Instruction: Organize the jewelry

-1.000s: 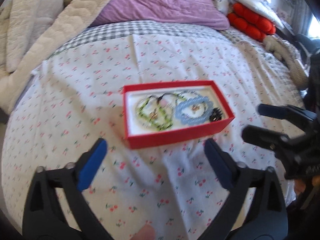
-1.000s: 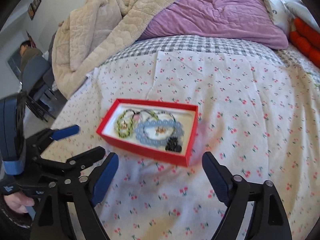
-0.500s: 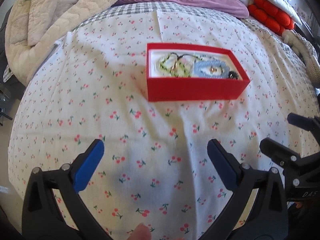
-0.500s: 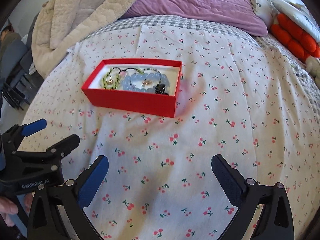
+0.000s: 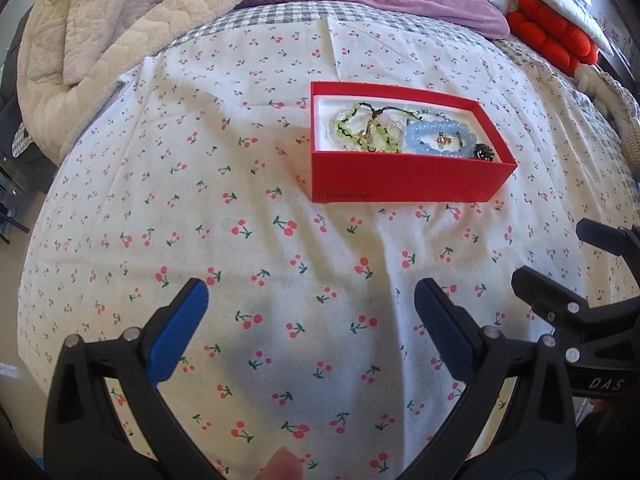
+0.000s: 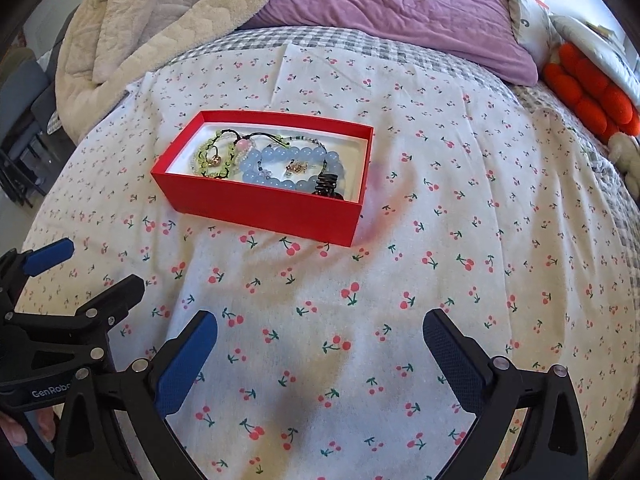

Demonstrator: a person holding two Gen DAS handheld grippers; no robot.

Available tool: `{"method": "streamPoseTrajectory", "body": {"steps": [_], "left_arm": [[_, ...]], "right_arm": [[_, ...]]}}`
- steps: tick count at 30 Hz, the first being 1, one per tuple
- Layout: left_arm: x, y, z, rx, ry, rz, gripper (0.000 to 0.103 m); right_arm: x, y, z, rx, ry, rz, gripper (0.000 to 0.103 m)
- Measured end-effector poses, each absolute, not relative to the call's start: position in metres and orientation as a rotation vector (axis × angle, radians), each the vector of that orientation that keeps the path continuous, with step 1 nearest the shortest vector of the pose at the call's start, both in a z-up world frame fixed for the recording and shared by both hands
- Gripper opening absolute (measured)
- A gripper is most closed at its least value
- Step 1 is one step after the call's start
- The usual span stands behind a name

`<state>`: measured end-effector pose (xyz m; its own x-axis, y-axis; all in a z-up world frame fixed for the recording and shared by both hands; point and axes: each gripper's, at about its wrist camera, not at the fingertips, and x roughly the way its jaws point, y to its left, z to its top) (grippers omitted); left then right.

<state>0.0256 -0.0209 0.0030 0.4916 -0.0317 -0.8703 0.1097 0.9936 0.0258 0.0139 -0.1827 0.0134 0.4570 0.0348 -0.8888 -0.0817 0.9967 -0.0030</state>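
Observation:
A red box with a white lining sits on the cherry-print sheet. In it lie a green bead bracelet, a blue bead bracelet, a small gold piece and a black hair clip. My left gripper is open and empty, well short of the box. My right gripper is open and empty, also short of the box. Each gripper shows at the edge of the other's view.
A beige quilted blanket lies at the back left. A purple pillow sits behind the box, and a red-orange cushion at the far right. The bed edge drops off at the left.
Both grippers have pulled back from the box and it now looks farther off. The box and the jewelry in it have not moved.

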Motion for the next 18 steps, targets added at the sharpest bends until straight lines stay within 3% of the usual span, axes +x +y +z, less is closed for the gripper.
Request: {"method": "streamPoseTrajectory", "body": {"steps": [18], "left_arm": [[0.0259, -0.022, 0.0025, 0.098, 1.054, -0.081, 0.102]], "right_arm": [[0.0159, -0.1827, 0.0123, -0.049, 1.096, 0.063, 0.103]]}}
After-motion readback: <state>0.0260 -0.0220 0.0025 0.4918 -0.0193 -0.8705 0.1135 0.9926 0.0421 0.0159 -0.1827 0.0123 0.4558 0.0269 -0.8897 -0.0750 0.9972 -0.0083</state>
